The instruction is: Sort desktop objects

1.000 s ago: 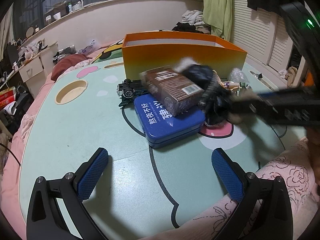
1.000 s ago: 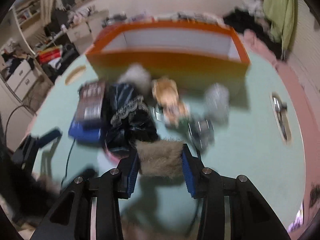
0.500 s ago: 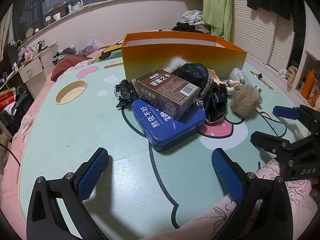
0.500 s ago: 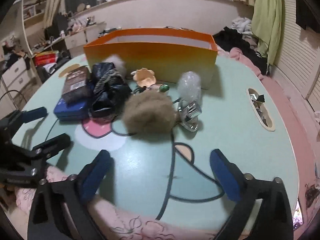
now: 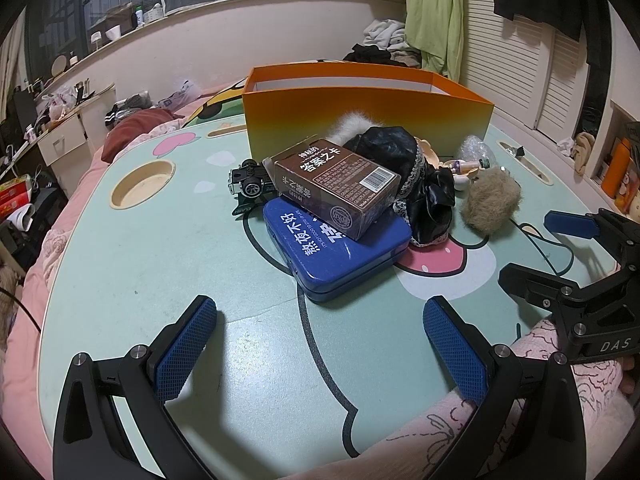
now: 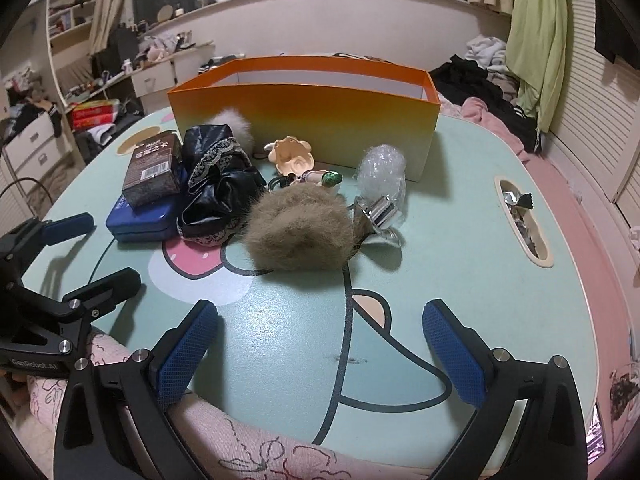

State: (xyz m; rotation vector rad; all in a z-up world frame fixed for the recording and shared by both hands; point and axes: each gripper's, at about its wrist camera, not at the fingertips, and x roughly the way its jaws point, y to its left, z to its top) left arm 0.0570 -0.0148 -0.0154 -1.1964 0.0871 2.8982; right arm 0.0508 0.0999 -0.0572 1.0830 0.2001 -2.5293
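Note:
An open orange box (image 5: 360,112) (image 6: 312,116) stands at the back of the green table (image 5: 160,264). In front of it lie a blue tin (image 5: 340,244), a brown carton (image 5: 336,184) on the tin, a toy car (image 5: 250,186), a black lace cloth (image 6: 220,188), a brown fur ball (image 6: 296,232), a white fur ball (image 6: 236,120), a doll head (image 6: 290,154), a bubble-wrap lump (image 6: 382,168) and a shiny clip (image 6: 380,212). My left gripper (image 5: 320,344) is open and empty near the front edge. My right gripper (image 6: 320,344) is open and empty, short of the fur ball.
A cup recess (image 5: 142,182) is sunk in the table's left side. A slot (image 6: 520,220) holding foil wrappers is on the right. Pink patterned bedding (image 6: 240,440) lies along the front edge. Furniture and clothes crowd the room behind.
My right gripper let go of the brown fur ball, which now lies on the table, and drew back to the front edge, open. The left gripper has not moved.

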